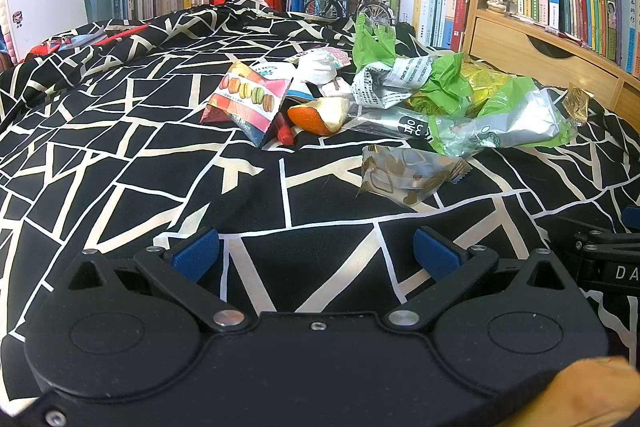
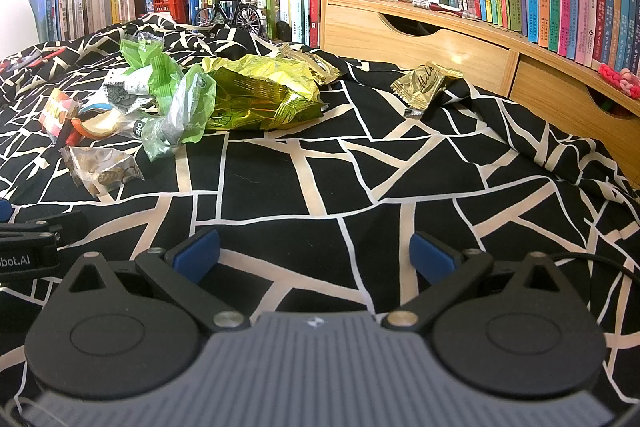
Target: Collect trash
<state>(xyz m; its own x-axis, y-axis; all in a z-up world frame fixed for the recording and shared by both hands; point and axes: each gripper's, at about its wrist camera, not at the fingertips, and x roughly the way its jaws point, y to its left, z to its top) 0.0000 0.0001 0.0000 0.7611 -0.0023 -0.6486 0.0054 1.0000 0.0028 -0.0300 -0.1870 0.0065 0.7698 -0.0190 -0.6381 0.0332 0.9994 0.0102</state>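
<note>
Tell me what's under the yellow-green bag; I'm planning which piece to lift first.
The yellow-green bag lies on the black-and-white cloth, its left edge touching a green wrapper. Anything beneath it is covered.

A matt, creased cloth cover (image 2: 360,179) is seen under glossy, crinkled plastic wrappers (image 2: 260,95). A gold foil wrapper (image 2: 420,87) is shown shiny. The drawer unit (image 2: 440,51) is made of smooth pale wood. Matt black plastic forms the right hand-held gripper (image 2: 314,253).

Black cloth (image 1: 120,131) being crossed by cream lines; orange peel (image 1: 316,117), yellow-green bag (image 2: 260,95), gold wrapper (image 2: 420,87) being shown.
</note>
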